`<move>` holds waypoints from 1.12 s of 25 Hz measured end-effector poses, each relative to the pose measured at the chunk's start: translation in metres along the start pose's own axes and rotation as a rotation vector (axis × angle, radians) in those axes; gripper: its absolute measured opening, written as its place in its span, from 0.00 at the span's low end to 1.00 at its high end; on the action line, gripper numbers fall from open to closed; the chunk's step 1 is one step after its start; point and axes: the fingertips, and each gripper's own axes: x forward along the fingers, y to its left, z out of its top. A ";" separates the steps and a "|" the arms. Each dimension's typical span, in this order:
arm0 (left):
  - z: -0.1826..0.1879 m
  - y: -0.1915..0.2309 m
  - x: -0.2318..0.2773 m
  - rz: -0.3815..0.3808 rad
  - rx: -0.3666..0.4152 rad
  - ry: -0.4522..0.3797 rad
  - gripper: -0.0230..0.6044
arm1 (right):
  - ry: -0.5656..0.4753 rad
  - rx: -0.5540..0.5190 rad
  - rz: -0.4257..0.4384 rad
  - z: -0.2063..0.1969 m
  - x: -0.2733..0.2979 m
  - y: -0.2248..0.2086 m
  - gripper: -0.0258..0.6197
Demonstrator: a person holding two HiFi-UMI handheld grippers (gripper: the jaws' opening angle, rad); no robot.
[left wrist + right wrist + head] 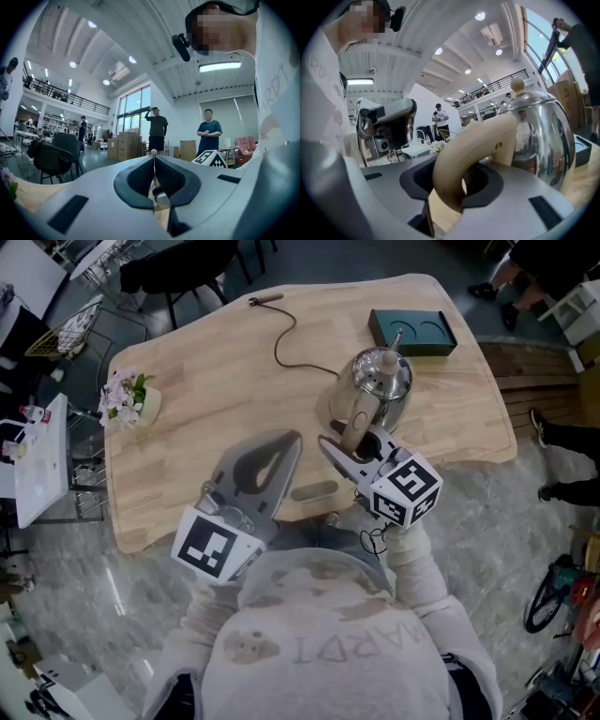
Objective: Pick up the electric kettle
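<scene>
The steel electric kettle has a round-knobbed lid and a curved beige handle; it is over the right part of the wooden table. My right gripper is shut on that handle, which fills the gap between the jaws in the right gripper view. The kettle body hangs just past the jaws, upright. My left gripper hovers beside it to the left, apart from the kettle, its jaws shut and empty. The kettle's underside is hidden.
A brown cord runs from the kettle's base to a plug at the far table edge. A dark green box lies behind the kettle. A small vase of flowers stands at the left. Two people stand beyond.
</scene>
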 end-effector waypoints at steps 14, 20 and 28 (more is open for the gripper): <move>0.003 -0.044 0.022 -0.086 0.014 -0.005 0.06 | -0.062 -0.079 -0.022 0.047 -0.068 0.039 0.25; 0.003 -0.056 0.025 -0.115 0.016 -0.004 0.06 | -0.075 -0.095 -0.042 0.057 -0.087 0.052 0.25; 0.001 -0.061 0.018 -0.159 0.000 0.029 0.06 | -0.097 -0.108 -0.068 0.068 -0.093 0.067 0.24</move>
